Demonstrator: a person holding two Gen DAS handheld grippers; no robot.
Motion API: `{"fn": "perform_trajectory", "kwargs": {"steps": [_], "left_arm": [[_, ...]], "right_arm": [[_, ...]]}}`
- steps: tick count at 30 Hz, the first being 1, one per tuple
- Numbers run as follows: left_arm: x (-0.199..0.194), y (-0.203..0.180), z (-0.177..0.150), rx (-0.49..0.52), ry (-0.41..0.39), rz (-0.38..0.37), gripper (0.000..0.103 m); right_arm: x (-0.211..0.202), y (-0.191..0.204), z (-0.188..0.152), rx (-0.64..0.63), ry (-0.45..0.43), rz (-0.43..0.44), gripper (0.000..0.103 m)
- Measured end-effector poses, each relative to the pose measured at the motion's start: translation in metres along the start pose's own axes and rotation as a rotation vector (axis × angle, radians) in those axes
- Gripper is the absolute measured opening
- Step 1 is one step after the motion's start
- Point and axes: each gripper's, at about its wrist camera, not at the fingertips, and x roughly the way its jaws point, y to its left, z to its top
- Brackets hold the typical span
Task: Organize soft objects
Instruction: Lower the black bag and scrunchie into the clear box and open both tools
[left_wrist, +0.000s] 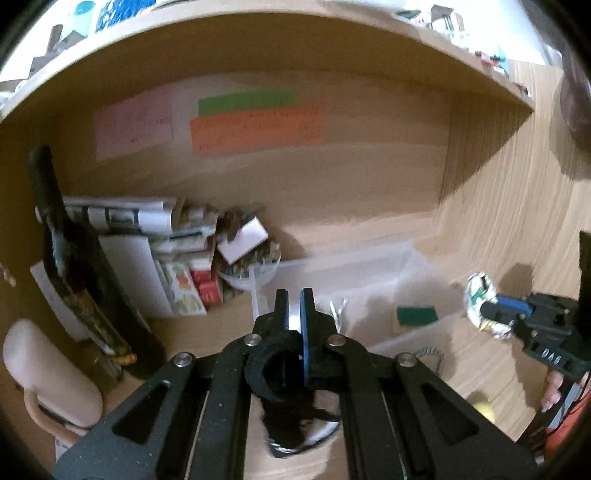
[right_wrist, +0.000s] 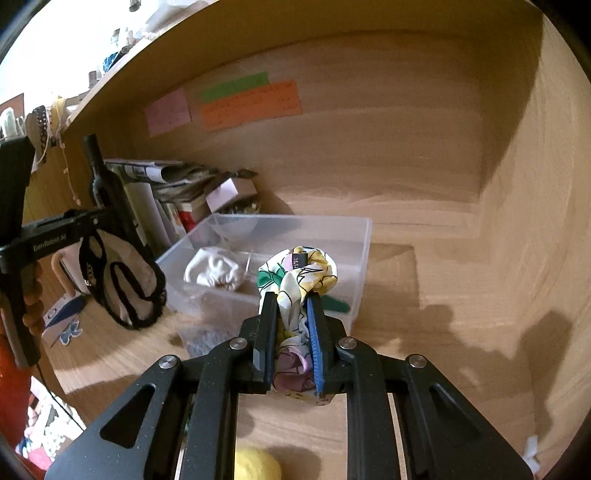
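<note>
Right gripper (right_wrist: 291, 325) clamps floral cloth (right_wrist: 301, 277) just short of clear bin (right_wrist: 364, 236); left gripper (left_wrist: 294, 314) pinches black-trimmed garment (right_wrist: 125, 280) left of bin. Risk: dangling garment snags bin rim.

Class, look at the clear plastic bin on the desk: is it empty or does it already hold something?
Not empty. The clear bin has no lid and holds a white cloth bundle and a green sponge.
</note>
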Motion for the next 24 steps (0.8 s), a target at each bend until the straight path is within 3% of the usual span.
{"fn": "perform_trajectory", "kwargs": {"steps": [6, 10, 24], "left_arm": [[0.008, 0.002, 0.022, -0.063, -0.031, -0.042, 0.004], [0.022, -0.003, 0.031, -0.058, -0.046, -0.017, 0.004], [0.068, -0.008, 0.058, -0.068, -0.012, -0.062, 0.004]], "right_arm": [[0.012, 0.004, 0.019, -0.016, -0.005, 0.017, 0.014], [0.021, 0.007, 0.031, -0.038, 0.0, 0.015, 0.014], [0.051, 0.009, 0.056, -0.073, 0.026, 0.03, 0.014]]}}
